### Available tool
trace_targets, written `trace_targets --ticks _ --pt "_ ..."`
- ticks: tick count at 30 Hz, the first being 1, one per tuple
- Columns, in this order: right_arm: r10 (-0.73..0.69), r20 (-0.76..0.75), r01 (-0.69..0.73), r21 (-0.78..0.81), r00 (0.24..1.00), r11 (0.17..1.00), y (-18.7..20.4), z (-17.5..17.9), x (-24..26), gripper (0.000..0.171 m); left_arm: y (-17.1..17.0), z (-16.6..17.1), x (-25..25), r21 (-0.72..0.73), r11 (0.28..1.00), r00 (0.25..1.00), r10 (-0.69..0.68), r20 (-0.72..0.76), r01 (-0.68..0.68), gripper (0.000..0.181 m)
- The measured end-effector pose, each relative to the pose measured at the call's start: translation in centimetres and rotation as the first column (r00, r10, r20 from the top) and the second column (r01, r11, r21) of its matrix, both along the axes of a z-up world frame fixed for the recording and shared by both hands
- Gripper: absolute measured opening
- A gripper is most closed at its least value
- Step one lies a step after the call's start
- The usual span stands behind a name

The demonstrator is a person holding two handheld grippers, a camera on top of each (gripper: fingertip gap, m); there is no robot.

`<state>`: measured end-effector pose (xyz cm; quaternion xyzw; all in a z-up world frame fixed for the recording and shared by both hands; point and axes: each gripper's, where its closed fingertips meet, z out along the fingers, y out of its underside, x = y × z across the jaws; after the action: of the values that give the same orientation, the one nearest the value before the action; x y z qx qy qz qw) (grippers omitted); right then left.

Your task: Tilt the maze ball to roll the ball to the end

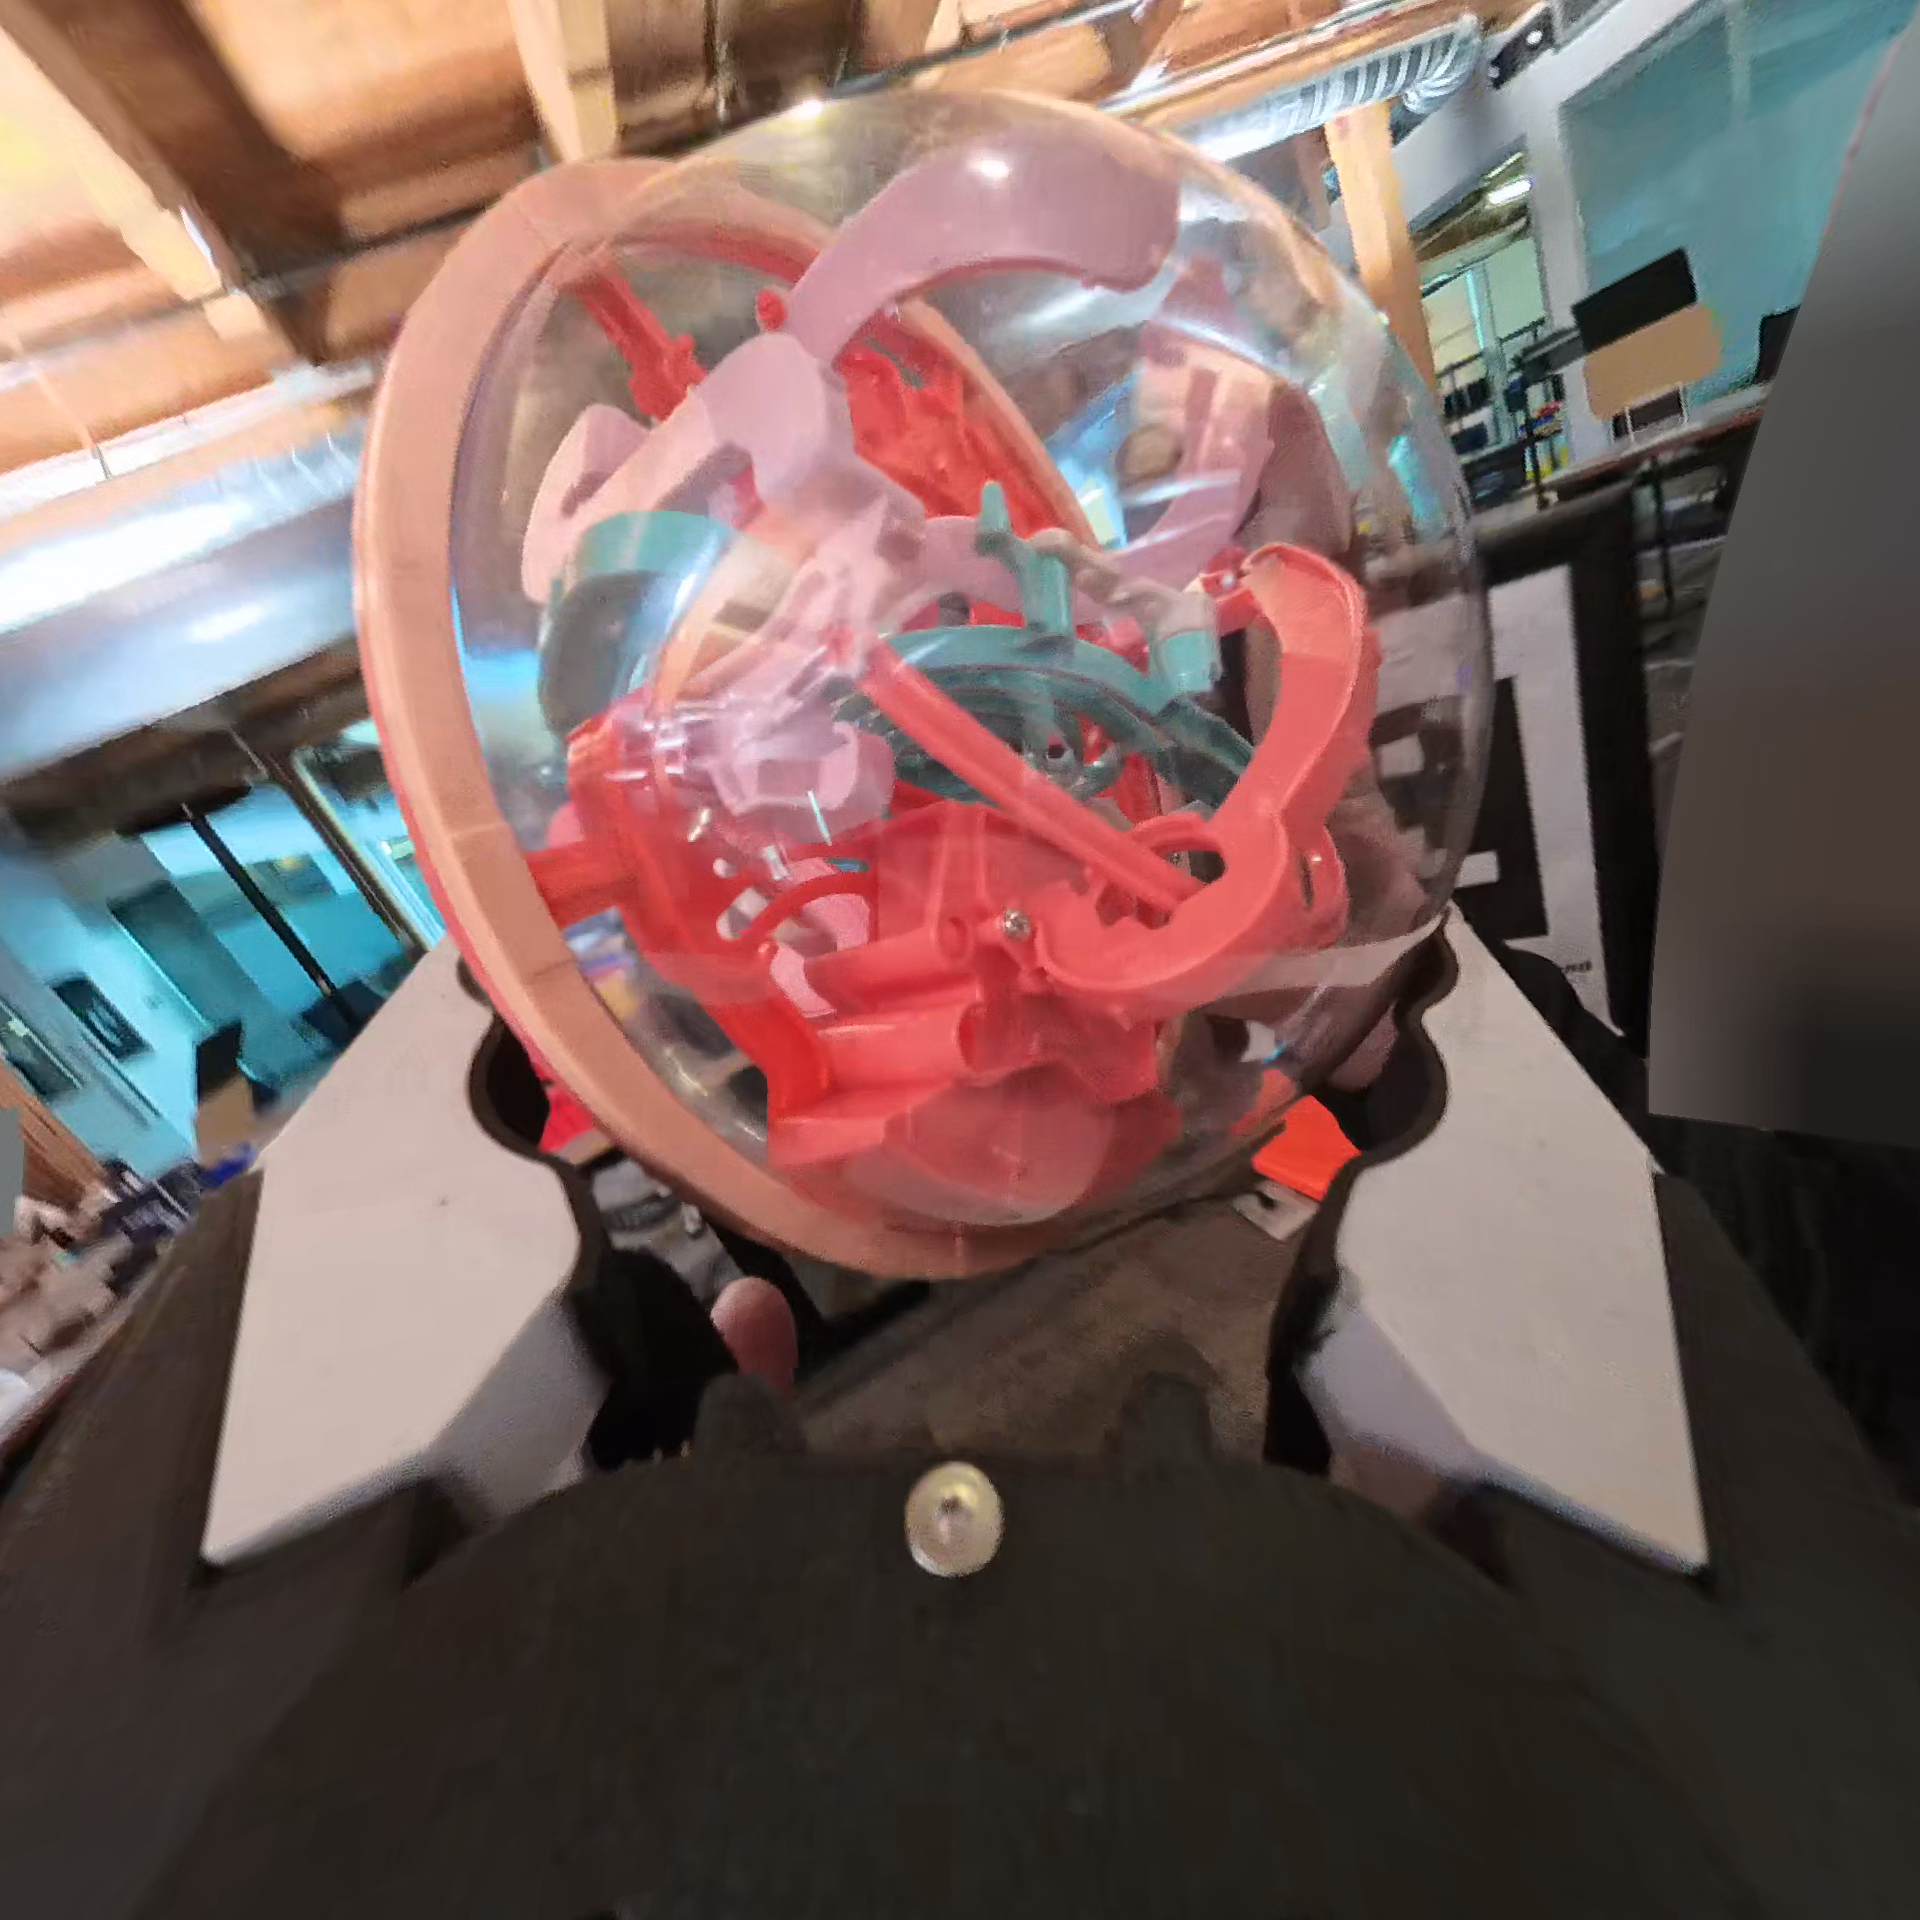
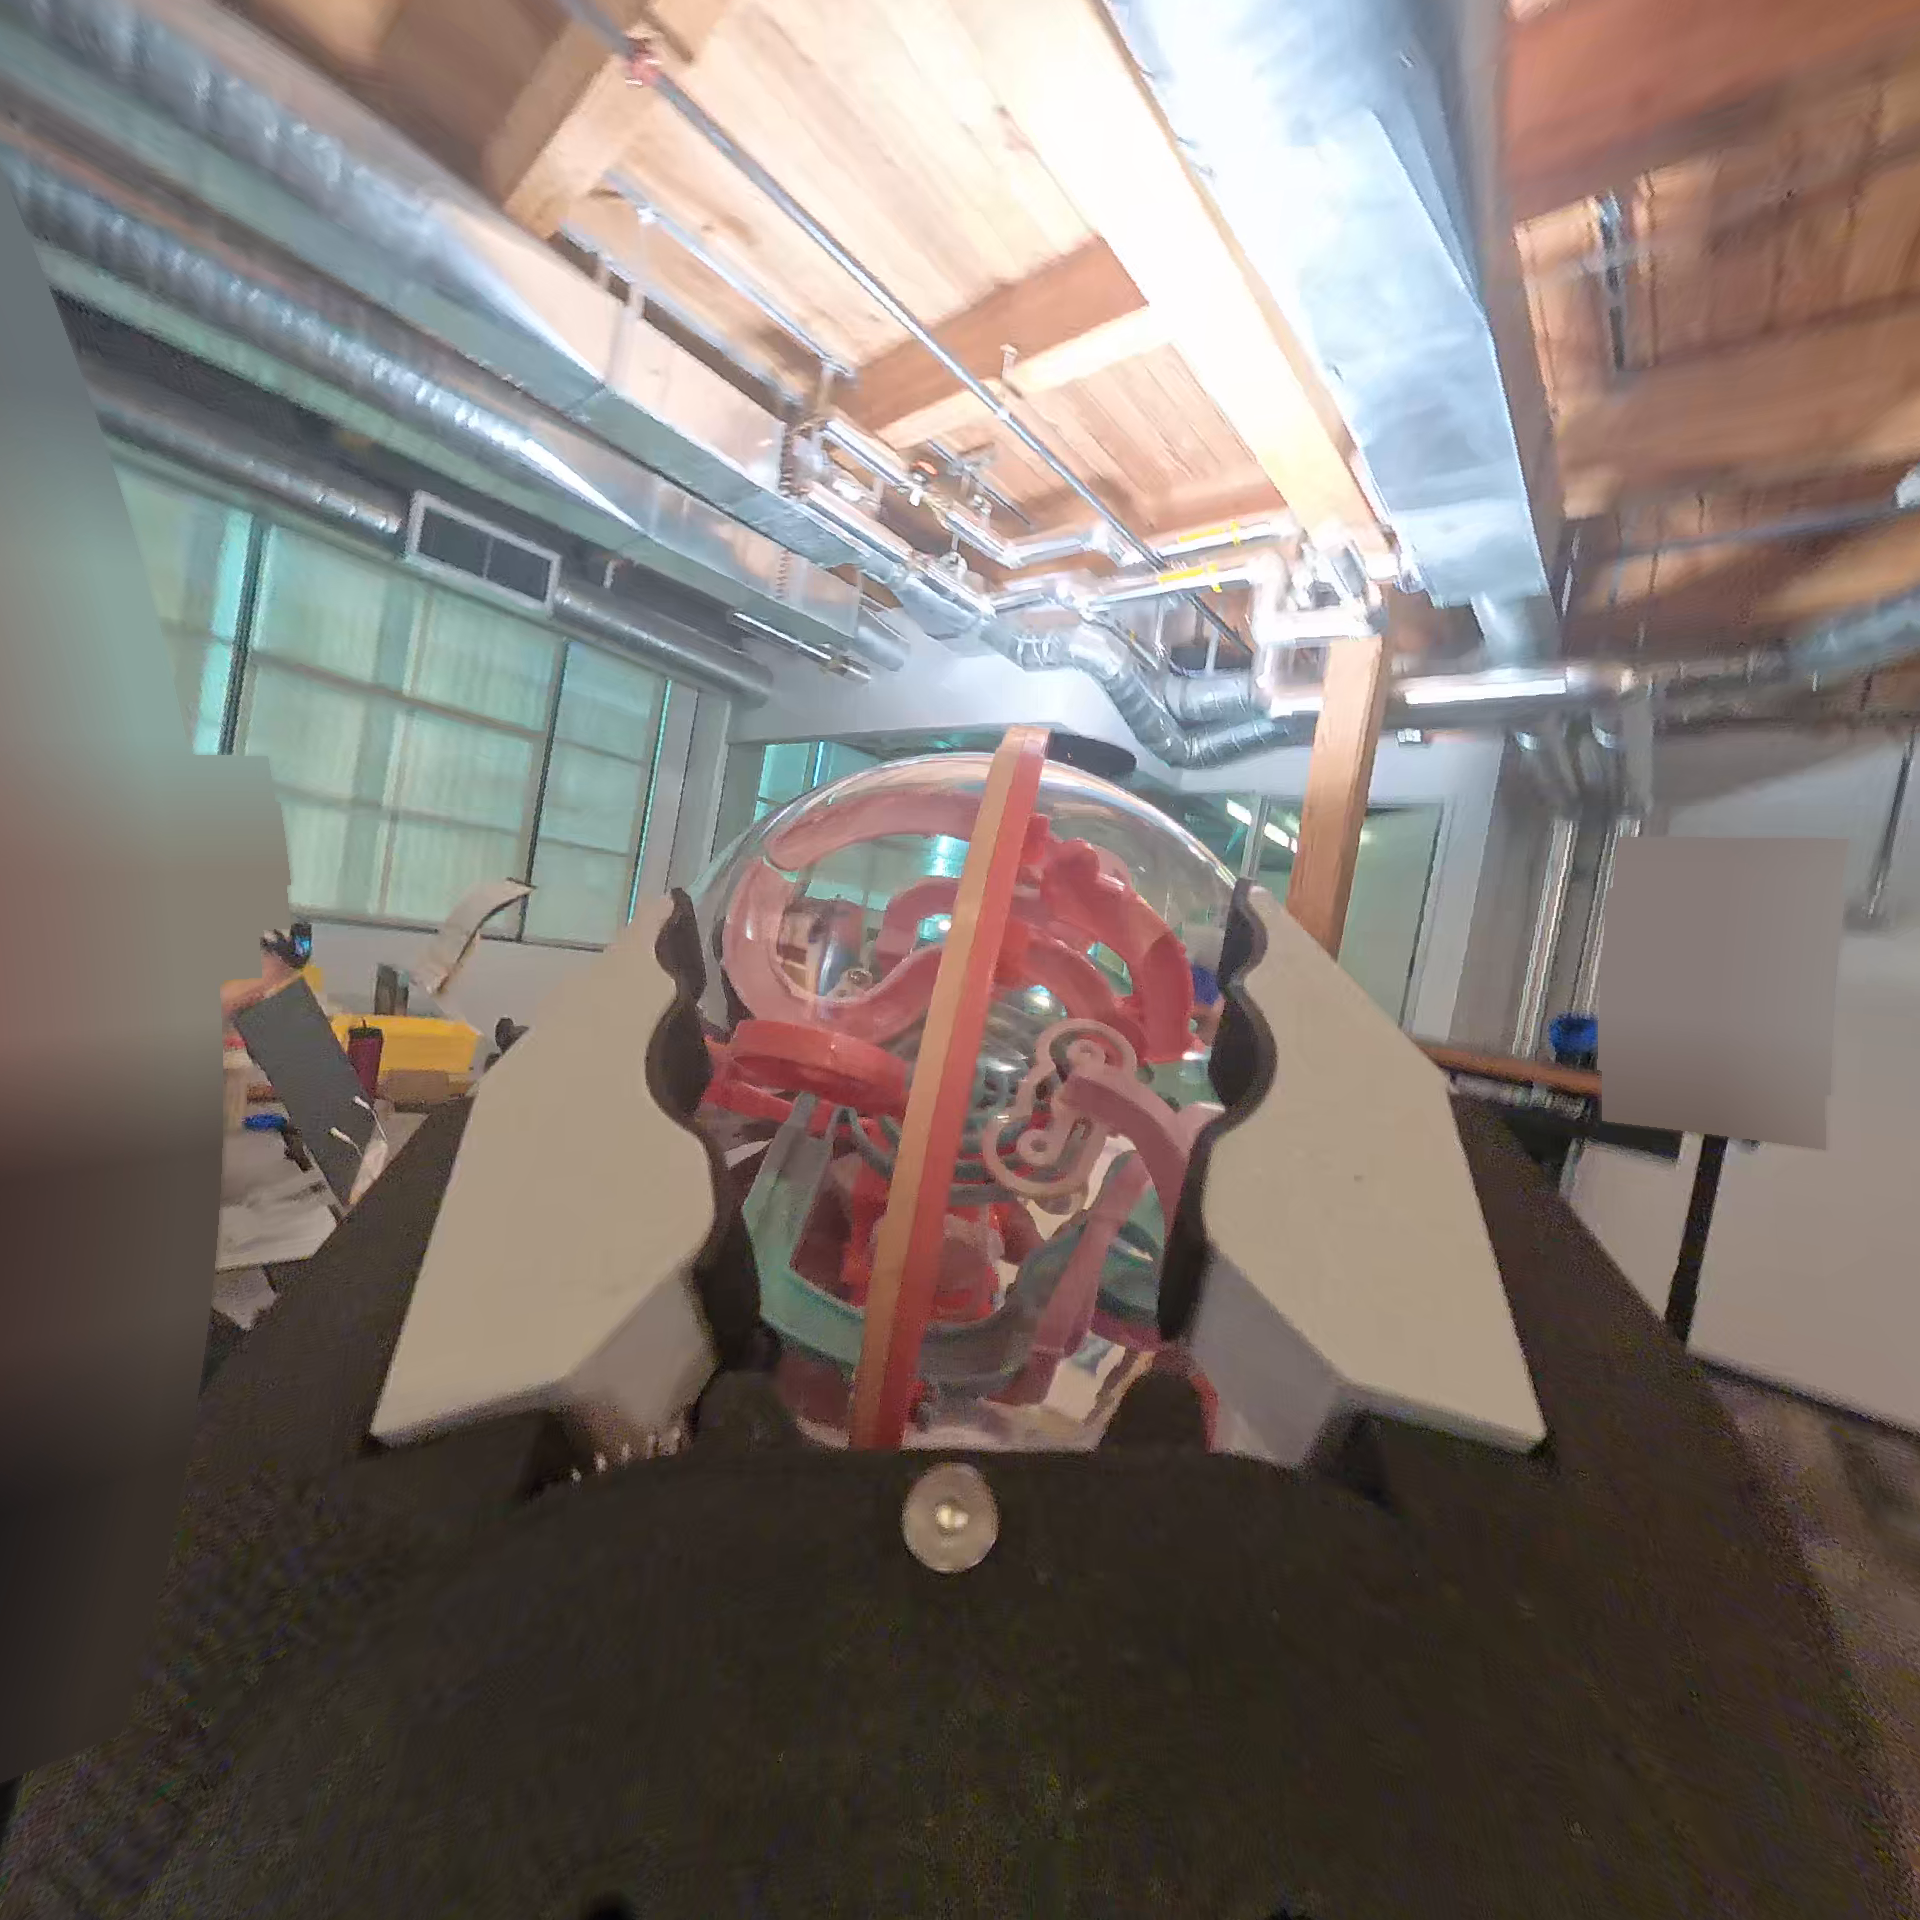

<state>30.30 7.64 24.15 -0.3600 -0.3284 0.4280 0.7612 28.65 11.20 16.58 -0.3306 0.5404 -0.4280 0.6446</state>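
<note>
Black gripper housing fills the bottom of both wrist views, and past it the maze ball [image 1: 914,707] is seen held up in the air against the ceiling beams, not resting on anything. In the right wrist view the right gripper [image 2: 961,1060] is clamped on the ball, with both grey fingers [image 2: 582,1195] pressed to the clear shell on either side of the orange seam ring [image 2: 935,1091], which runs near upright between them. In the left wrist view the left gripper [image 1: 956,1049] is spread wide around the lower part of the ball; the pads look touching or just beside the shell, but a firm clamp cannot be told. A fingertip [image 1: 756,1340] is seen under the ball. The small steel ball is not picked out for sure among the red, pink and teal tracks; a small dark dot [image 1: 1057,753] on the teal track may be it. Main risk is judged to be slip: the shell is smooth and round, so a hard tilt could turn it in the pads or drop it. A fast tilt could also throw the small ball off its narrow track, forcing a restart. Motion blur hints at quick handling, so slower tilts are advised.
</note>
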Motion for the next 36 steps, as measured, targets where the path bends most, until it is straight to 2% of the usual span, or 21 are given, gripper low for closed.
trace_targets --ticks 2,4,5,7,11,16,25,31,36 --pt "0.01 0.008 -0.01 0.043 1.0 0.999 -0.2 2.4 0.4 0.098 -0.7 2.6 0.2 0.074 0.997 1.0 0.02 0.012 -0.021 0.158" --pt "-0.007 -0.035 0.005 -0.057 0.999 0.998 4.3 3.8 2.1 0.098 3.0 4.2 1.7 -0.02 1.0 1.0 0.006 -0.019 -0.006 0.158" --pt "-0.022 -0.043 0.017 -0.109 0.999 0.994 6.3 3.5 2.7 0.097 4.9 3.9 2.4 -0.077 0.997 1.0 -0.001 -0.029 -0.001 0.158" --pt "-0.003 -0.058 -0.009 -0.205 0.998 0.979 8.7 1.3 3.0 0.097 6.6 1.7 2.7 -0.199 0.98 0.999 0.019 -0.045 -0.027 0.158" --pt "-0.014 -0.075 -0.015 -0.367 0.997 0.93 12.0 -5.7 2.6 0.097 8.7 -5.5 2.2 -0.37 0.928 0.998 0.016 -0.058 -0.036 0.158" --pt "-0.02 -0.084 -0.017 -0.429 0.996 0.903 13.3 -9.1 2.4 0.097 9.5 -9.3 1.9 -0.449 0.893 0.997 -0.003 -0.083 -0.035 0.159" --pt "-0.029 -0.073 -0.005 -0.427 0.997 0.904 13.7 -10.0 3.0 0.097 10.0 -10.2 2.5 -0.452 0.892 0.995 -0.012 -0.098 -0.033 0.159" --pt "-0.045 -0.043 0.021 -0.446 0.998 0.895 15.3 -12.1 3.6 0.097 11.5 -12.7 3.3 -0.485 0.874 0.995 -0.037 -0.094 -0.013 0.159" --pt "-0.022 -0.037 0.008 -0.363 0.999 0.932 13.6 -10.7 3.1 0.096 10.5 -11.1 2.9 -0.399 0.917 0.998 -0.018 -0.052 -0.004 0.158"
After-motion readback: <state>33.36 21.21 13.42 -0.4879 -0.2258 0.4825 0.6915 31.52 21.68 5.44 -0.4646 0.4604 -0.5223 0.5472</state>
